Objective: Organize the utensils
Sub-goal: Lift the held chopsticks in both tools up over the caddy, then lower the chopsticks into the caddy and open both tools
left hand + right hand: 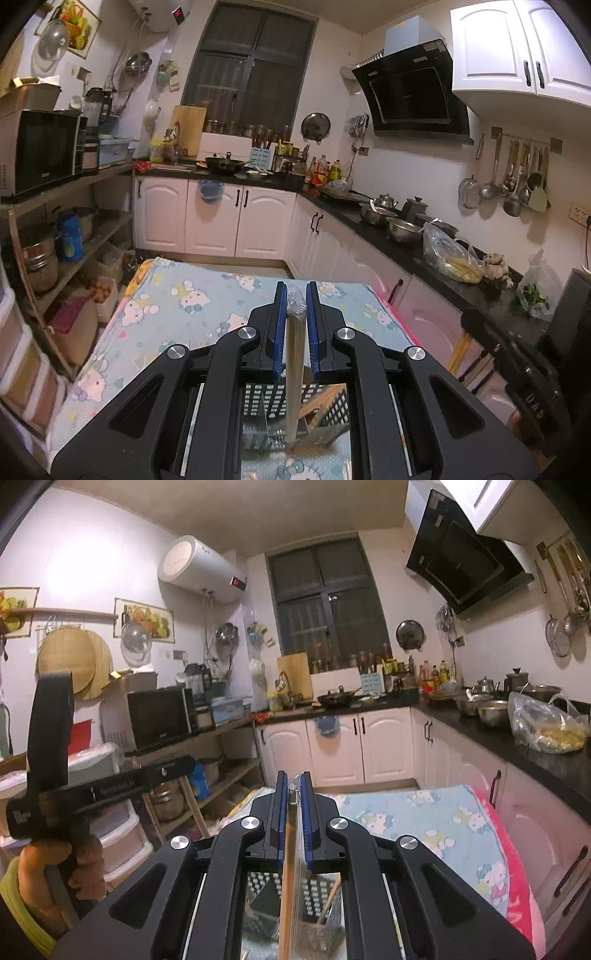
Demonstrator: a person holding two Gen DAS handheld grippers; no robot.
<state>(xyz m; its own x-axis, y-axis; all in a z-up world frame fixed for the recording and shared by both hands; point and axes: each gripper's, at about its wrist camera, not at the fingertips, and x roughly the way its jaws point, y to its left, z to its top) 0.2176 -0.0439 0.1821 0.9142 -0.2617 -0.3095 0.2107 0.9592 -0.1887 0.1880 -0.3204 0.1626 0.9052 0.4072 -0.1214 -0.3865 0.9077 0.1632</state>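
Left wrist view: the left gripper point(296, 295), blue-padded, is pinched on a bundle of pale wooden chopsticks in a clear plastic sleeve point(295, 362), held above a black slotted plastic utensil basket point(325, 402) on the cartoon-cat tablecloth point(177, 317). The bundle looks light and stiff; the sleeve is likely slippery, so a grip near its top seems sensible.

Right wrist view: the right gripper point(293, 786) is clamped on a thin tan wooden stick beside a clear ridged strip point(290, 867), hanging before a perforated grey utensil holder point(314, 904). Light, rigid, prone to swivel.
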